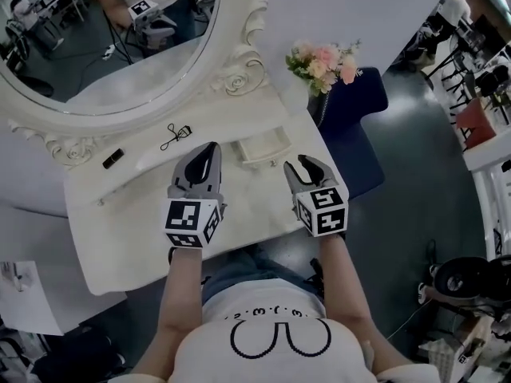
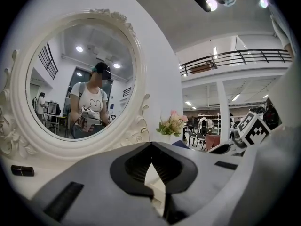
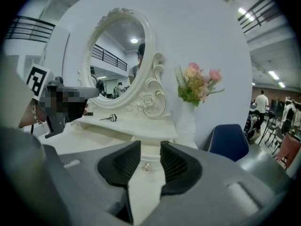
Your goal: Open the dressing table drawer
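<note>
— Finding?
— On the tabletop [image 1: 120, 230], the drawer [image 1: 257, 164] appears drawn out. Right tool [image 1: 306, 171] narrowly parted, empty, clear of the knob [image 3: 146, 166]; left tool [image 1: 207, 154] closed, empty.
— Next?
— Confirm travel; regrip the knob if short.

From the head view I see an ornate white oval mirror [image 1: 96, 54] at ten o'clock. An eyelash curler [image 1: 172, 136] lies just below its frame, with a small black stick [image 1: 112, 159] at the curler's eight o'clock. Pink flowers [image 1: 326, 64] stand at one o'clock, a navy chair [image 1: 355, 102] beside them.
</note>
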Demonstrator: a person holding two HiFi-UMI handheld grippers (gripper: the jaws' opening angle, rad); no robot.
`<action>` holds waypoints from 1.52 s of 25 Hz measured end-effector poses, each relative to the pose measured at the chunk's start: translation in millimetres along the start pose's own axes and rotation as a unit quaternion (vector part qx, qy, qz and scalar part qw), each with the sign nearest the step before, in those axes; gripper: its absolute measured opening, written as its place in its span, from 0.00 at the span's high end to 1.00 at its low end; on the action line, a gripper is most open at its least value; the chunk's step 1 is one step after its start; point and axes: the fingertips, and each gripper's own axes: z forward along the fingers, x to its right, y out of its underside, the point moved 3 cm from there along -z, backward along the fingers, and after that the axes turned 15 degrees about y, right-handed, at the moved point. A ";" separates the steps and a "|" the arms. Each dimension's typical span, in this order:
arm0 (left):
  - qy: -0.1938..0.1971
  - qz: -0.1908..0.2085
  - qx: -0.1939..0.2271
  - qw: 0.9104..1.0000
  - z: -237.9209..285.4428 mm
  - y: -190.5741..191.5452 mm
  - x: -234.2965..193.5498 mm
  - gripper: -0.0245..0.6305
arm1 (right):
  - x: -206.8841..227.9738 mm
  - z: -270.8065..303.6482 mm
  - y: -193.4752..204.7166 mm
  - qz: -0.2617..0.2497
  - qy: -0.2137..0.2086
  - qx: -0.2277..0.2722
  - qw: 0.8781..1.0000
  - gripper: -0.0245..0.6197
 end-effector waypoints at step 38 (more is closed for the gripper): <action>0.014 0.099 0.076 0.992 18.0 -104.5 19.8 0.96 | 57.1 -99.6 -142.7 -0.018 0.096 0.259 0.961 0.96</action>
